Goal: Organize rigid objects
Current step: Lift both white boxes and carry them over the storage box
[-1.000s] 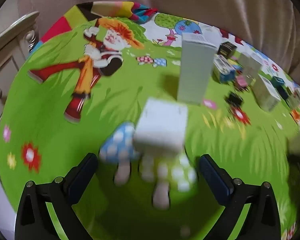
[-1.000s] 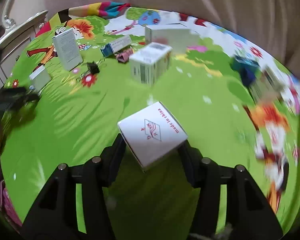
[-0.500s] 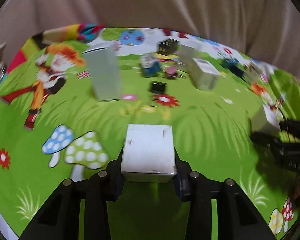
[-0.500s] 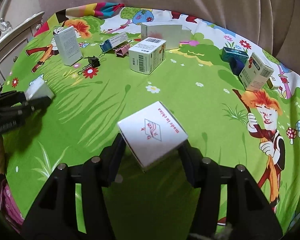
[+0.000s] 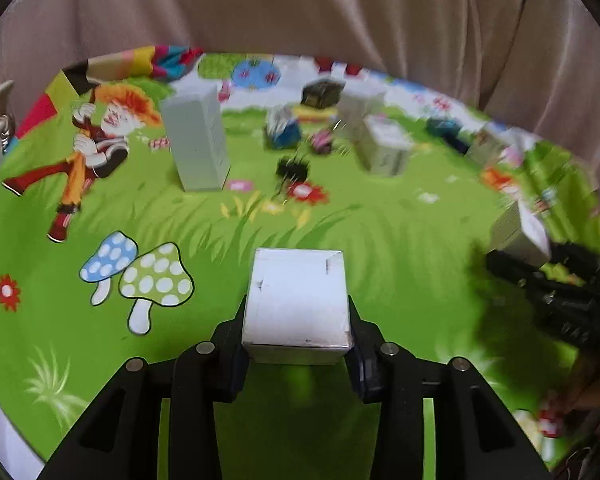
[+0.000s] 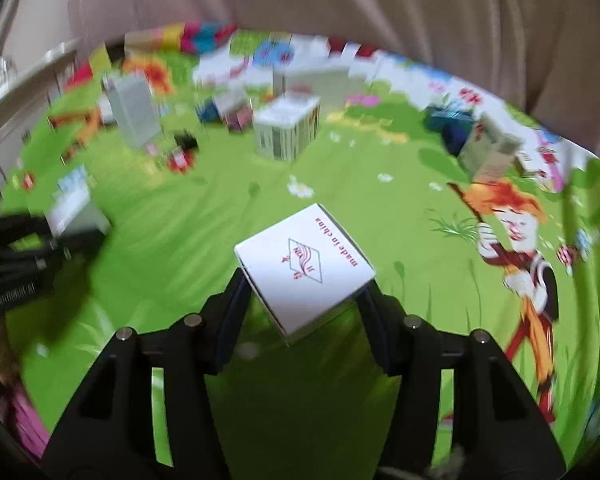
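Note:
My left gripper point(image 5: 297, 328) is shut on a plain white box point(image 5: 296, 300) and holds it above the green cartoon mat point(image 5: 380, 240). My right gripper point(image 6: 302, 300) is shut on a white box printed "made in china" point(image 6: 304, 268), held tilted above the mat. The right gripper with its box also shows at the right edge of the left wrist view point(image 5: 556, 288). The left gripper with its box shows at the left edge of the right wrist view point(image 6: 40, 248).
A tall white box point(image 5: 198, 140) stands upright at the back left. A barcode box point(image 6: 286, 126), a black binder clip point(image 5: 292, 168), a blue box point(image 5: 284, 128) and several other small boxes lie at the back. A beige curtain hangs behind.
The left gripper has closed on the white box and swung right with it. The right gripper still holds its box, and its view now blurs with motion.

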Available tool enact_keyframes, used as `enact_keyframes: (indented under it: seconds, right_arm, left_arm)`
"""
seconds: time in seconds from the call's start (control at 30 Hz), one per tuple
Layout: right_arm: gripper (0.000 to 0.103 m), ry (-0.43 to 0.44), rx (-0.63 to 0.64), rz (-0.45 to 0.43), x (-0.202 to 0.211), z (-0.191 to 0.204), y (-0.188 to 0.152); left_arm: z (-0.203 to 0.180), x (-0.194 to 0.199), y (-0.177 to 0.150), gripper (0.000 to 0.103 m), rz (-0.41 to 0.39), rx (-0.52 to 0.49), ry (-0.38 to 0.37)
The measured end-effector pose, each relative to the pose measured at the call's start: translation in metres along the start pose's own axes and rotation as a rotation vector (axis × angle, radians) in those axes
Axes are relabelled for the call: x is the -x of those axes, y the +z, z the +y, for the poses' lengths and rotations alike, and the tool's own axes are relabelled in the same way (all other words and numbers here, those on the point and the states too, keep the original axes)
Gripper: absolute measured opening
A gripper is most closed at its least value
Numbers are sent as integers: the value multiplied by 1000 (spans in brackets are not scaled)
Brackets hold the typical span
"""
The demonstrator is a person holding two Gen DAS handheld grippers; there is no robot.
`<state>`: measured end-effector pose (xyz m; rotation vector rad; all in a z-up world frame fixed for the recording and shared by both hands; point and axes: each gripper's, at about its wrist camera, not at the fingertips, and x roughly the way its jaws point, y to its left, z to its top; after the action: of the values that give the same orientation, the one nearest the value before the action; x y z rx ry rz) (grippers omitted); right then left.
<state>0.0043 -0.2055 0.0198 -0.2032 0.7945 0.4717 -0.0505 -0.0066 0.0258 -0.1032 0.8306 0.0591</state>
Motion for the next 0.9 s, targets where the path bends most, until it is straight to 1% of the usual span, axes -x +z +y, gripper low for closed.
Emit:
enact_keyframes:
  seconds: [0.03,0.1,0.13,0.17,0.23,0.27,0.33,0.43,0.47,0.57,0.63,0.77,0.9]
  right_arm:
    - [58,-16,-21,-45,14,3,-3]
    - [58,-47,-43,-137,41,10,-8]
    - [58,-62,-50,-203,60,15,-11]
    - [58,-78,-47,-272,79,20,-13]
    - [58,-129,-21,-447,124,32,-19]
    - [58,-141,-7,-537,146,37,-22]
    - [58,-177,26,-675,181,48,-28]
    - [58,-235,62,-825,221,62,-31]
    - [58,-253,70,-862,231,65,-32]
    - [58,-294,90,-956,255,74,-36]
    - [58,-308,112,-996,266,83,-35]
    - [58,-301,142,-1007,275,96,-33]
    - [58,-287,150,-1010,276,99,-34]
  left_arm:
    - [-3,10,1,41,-27,-12,2]
    - [-9,43,4,41,-128,-25,-3]
    - [-12,58,6,41,-180,-27,-4]
    - [-15,76,7,41,-252,-33,-11]
    - [-22,113,7,41,-405,-54,-9]
    - [-24,126,5,41,-459,-62,-4]
    - [-32,155,2,41,-580,-81,20]
    - [-39,179,3,41,-657,-85,16]
    - [-40,187,2,41,-685,-81,17]
    - [-41,204,1,41,-732,-82,11]
    - [-40,214,1,41,-762,-79,11]
    - [-35,226,-4,41,-783,-73,12]
    - [-32,235,-9,41,-795,-73,23]
